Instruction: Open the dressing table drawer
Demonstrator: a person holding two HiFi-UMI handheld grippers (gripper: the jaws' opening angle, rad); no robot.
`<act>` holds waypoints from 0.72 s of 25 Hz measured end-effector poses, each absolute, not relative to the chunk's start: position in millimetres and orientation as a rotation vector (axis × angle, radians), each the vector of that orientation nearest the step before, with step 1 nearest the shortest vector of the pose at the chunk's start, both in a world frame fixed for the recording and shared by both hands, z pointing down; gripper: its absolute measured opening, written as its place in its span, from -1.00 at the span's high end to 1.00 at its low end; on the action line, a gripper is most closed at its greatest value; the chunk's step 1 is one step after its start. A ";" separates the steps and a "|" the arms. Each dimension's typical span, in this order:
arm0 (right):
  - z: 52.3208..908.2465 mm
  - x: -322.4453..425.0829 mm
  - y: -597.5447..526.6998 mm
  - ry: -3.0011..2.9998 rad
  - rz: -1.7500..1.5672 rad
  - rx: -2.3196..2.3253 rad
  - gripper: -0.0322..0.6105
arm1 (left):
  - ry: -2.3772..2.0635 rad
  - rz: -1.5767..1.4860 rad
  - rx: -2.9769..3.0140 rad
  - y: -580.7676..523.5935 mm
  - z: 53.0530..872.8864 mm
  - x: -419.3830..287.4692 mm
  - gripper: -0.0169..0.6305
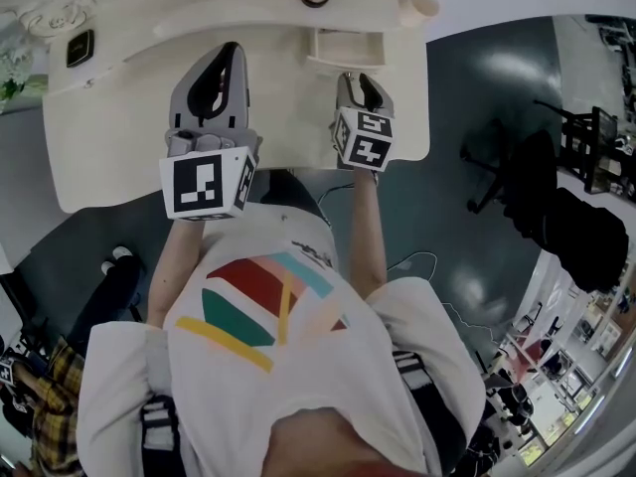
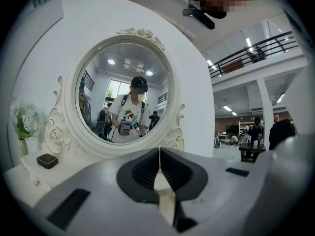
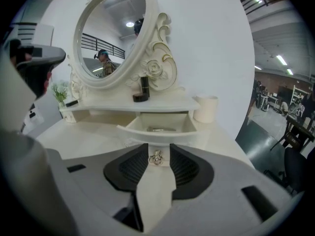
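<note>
Right gripper view has the drawer pulled out at frame centre, its front partly hidden behind the right gripper, whose jaws stand released either side of the small metal knob without pinching it. A small object inside the drawer is too dim to identify. At lower centre of its own view the left gripper is clenched on nothing, facing the mirror.

surface: dressing table | on it: oval mirror, black box, flower vase, cream cup | drawer: pulled out
</note>
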State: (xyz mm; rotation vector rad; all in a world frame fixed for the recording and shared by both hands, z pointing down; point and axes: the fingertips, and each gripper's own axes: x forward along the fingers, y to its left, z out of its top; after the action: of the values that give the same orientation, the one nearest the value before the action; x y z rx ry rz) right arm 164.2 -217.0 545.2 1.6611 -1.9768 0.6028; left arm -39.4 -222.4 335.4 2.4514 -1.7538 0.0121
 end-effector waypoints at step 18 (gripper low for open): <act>305.8 93.4 -257.9 -2.405 0.119 1.905 0.89 | -1.893 -0.167 2.426 -227.8 267.8 -78.2 0.92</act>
State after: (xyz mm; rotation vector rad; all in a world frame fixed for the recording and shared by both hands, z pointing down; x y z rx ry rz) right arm 93.4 -257.9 305.8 1.9048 -2.4051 0.1186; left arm -78.2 -227.8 267.8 2.4260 -1.8932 -0.1674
